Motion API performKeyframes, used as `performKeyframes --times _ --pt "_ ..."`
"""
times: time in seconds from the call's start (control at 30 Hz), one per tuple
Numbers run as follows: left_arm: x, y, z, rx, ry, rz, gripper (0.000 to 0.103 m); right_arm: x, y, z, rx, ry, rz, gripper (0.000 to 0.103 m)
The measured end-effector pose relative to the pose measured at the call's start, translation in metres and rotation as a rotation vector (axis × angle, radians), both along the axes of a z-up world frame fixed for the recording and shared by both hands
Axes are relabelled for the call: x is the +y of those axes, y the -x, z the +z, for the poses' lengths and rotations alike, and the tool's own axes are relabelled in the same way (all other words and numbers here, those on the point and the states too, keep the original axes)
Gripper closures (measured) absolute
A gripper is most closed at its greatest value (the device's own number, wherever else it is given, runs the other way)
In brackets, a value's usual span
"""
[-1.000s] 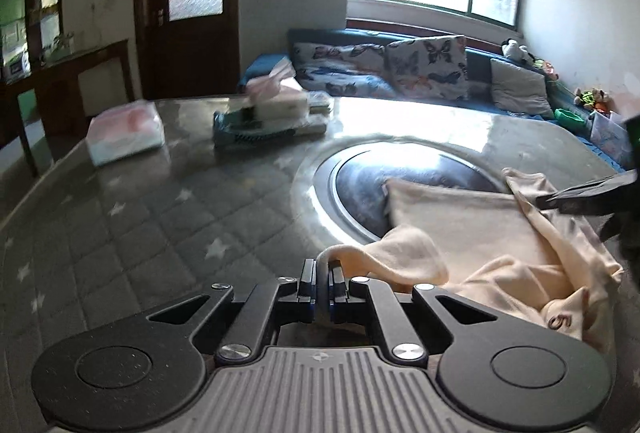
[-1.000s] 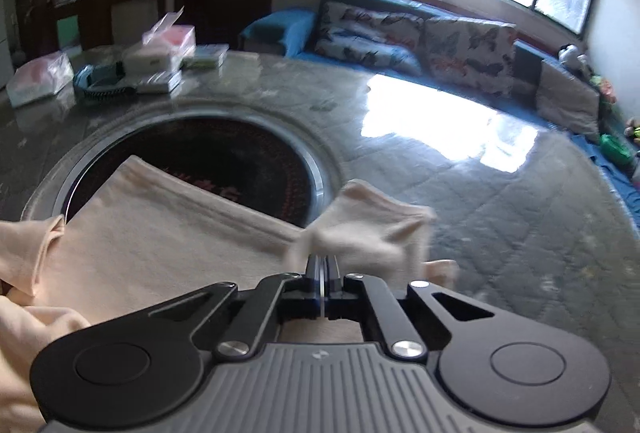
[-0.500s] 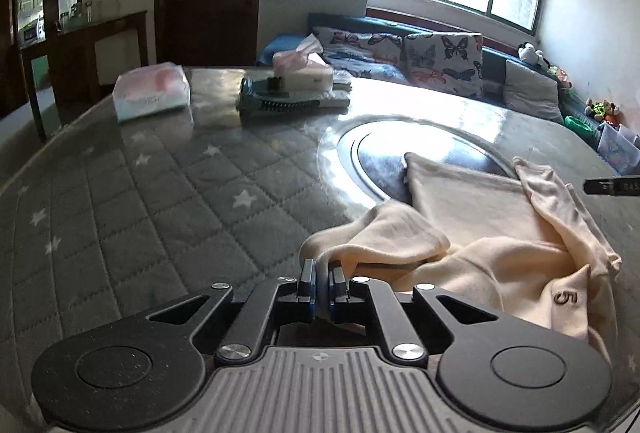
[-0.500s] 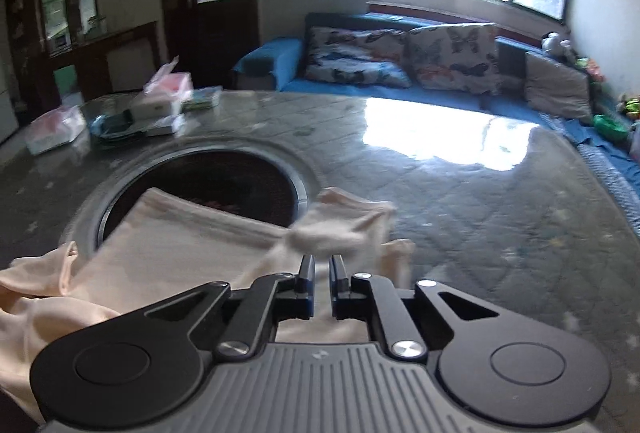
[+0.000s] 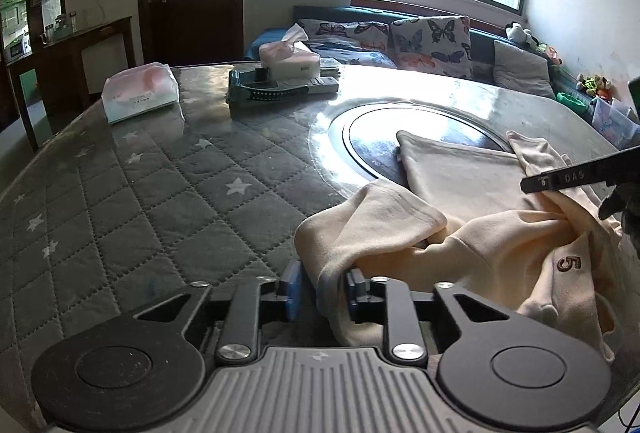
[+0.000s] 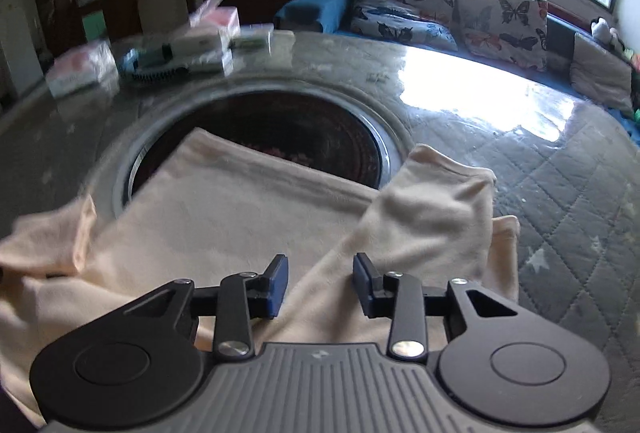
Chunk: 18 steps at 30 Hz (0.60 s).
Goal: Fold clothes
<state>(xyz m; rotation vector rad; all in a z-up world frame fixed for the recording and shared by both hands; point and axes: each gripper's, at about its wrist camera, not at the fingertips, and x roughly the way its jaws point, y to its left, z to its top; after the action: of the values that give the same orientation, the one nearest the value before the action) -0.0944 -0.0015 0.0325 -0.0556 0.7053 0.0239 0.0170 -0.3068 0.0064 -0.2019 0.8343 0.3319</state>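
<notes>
A cream garment (image 5: 472, 233) with a brown "5" lies crumpled on the quilted table, partly over the round dark inset (image 5: 380, 137). My left gripper (image 5: 322, 291) is open, and a fold of the cloth still hangs between its blue pads. My right gripper (image 6: 320, 283) is open just above the garment (image 6: 224, 217), with one sleeve (image 6: 436, 201) lying ahead of its right finger. The right gripper's finger also shows at the right edge of the left wrist view (image 5: 580, 177).
At the table's far left are a white tissue pack (image 5: 138, 97), a tissue box (image 5: 288, 59) and a dark flat device (image 5: 276, 91). A sofa with butterfly cushions (image 5: 428, 37) stands beyond the table, under the window.
Both grippers have opened and let go of the cloth they pinched. The left view has drawn back and tilted, and the garment has settled onto the table.
</notes>
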Motion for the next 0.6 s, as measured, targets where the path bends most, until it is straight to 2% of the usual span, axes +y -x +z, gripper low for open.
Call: performKeyframes --times 0.03,0.1,0.13,0.37,0.6 --pt "0.0 -0.001 0.0 0.001 0.001 -0.002 0.074 0.0 0.002 0.0 -0.007 0.02 0.002 0.076" --pt "-0.001 -0.003 -0.002 0.002 -0.002 -0.009 0.074 -0.003 0.007 0.002 -0.014 0.037 0.003 0.096" --pt "-0.001 -0.004 -0.003 0.005 -0.005 -0.013 0.074 -0.006 0.01 0.004 -0.018 0.036 0.005 0.099" --pt "-0.006 -0.01 -0.012 0.023 -0.035 -0.034 0.075 -0.049 0.052 0.032 -0.127 0.036 -0.047 0.101" --pt "-0.005 -0.011 -0.013 0.017 -0.05 -0.027 0.087 -0.12 0.12 0.047 -0.184 -0.003 -0.224 0.101"
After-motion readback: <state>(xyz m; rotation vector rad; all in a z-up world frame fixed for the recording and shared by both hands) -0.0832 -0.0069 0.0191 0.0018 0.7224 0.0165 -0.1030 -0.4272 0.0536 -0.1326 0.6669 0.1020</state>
